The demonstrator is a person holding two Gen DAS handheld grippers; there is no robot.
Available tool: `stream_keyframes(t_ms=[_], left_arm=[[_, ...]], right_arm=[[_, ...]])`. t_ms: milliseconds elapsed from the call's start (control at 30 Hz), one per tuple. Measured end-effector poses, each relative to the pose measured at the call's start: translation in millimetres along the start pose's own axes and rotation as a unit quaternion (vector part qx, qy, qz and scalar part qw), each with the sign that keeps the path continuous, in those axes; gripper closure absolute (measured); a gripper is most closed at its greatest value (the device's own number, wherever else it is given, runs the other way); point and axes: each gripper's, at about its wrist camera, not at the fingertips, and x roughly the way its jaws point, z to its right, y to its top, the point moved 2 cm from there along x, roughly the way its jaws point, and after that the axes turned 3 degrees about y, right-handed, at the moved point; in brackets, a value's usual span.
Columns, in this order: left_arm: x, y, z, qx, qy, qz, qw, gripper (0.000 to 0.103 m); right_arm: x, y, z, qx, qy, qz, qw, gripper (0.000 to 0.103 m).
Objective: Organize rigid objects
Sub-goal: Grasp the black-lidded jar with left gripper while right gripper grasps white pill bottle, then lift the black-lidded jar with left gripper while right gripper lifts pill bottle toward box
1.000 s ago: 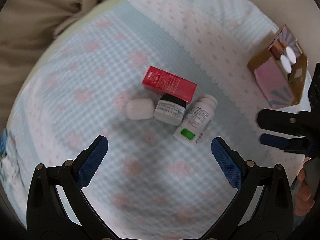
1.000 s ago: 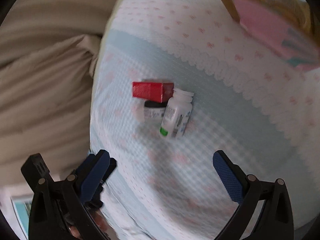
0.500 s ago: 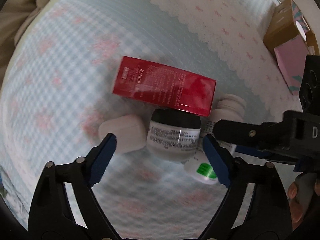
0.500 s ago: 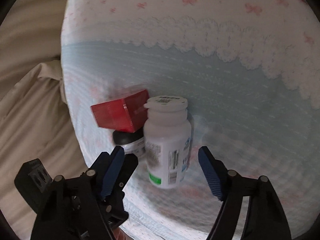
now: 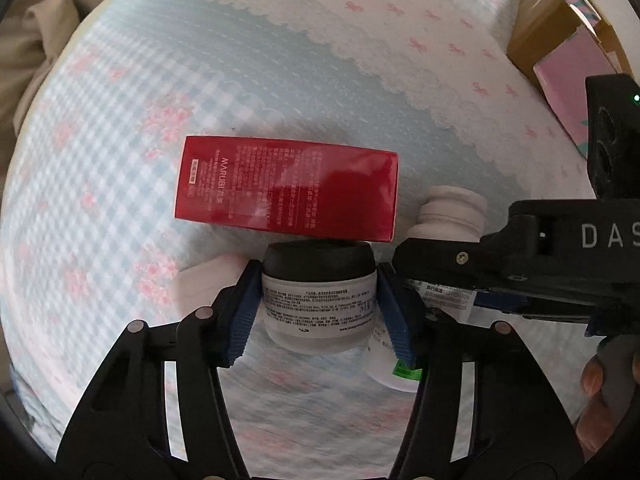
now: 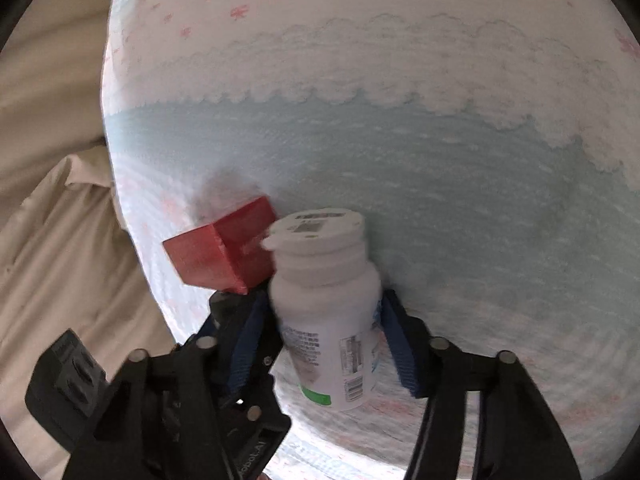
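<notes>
A frosted jar with a black lid [image 5: 319,300] lies on the blue-and-pink bedspread [image 5: 160,80], and my left gripper [image 5: 319,312] is shut on its sides. A red box [image 5: 286,190] lies just beyond it, touching the lid. A small white case [image 5: 200,284] sits left of the jar, partly hidden by my left finger. My right gripper [image 6: 326,340] is shut on a white pill bottle [image 6: 328,312] with a green label patch; the bottle also shows in the left wrist view [image 5: 450,212]. The red box corner [image 6: 224,252] sits left of the bottle.
An open cardboard box with pink panels [image 5: 568,52] stands at the far right of the bed. Beige bedding [image 6: 52,200] lies off the left side of the spread. The right gripper's black body [image 5: 540,264] crosses close beside my left gripper.
Both grippers moved down onto the cluster and closed: the left on the black-lidded jar, the right on the white pill bottle. The objects now fill much more of each view.
</notes>
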Motion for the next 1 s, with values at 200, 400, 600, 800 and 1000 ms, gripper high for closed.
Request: stream_keyframes(t_ms=[200, 400, 600, 800, 1000], left_arm=[[-4.5, -7.2, -5.5, -0.019, -0.004, 0.006, 0.9998, 0.050], [-19.5, -23.9, -11.1, -0.048, -0.003, 0.016, 0.9987, 0.050], [-49.3, -45.8, -4.9, -0.099, -0.004, 0.031, 0.9946, 0.050], [-81.9, -69.5, -6.8, -0.145, -0.001, 0.052, 0.9881, 0.050], [-121.5, -93.4, 8.9, -0.185, 0.003, 0.078, 0.9796, 0.050]], right_arm=[[-3.9, -1.2, 1.7, -0.020, 0.008, -0.008, 1.000, 0.055], [-9.9, -4.9, -1.1, -0.036, 0.015, -0.009, 0.999, 0.055], [-31.8, -9.7, -0.2, -0.083, 0.018, -0.003, 0.996, 0.056], [-55.9, -16.9, -9.9, -0.136, 0.020, 0.010, 0.991, 0.056], [-88.5, -28.6, -19.1, -0.188, 0.022, 0.013, 0.982, 0.056]])
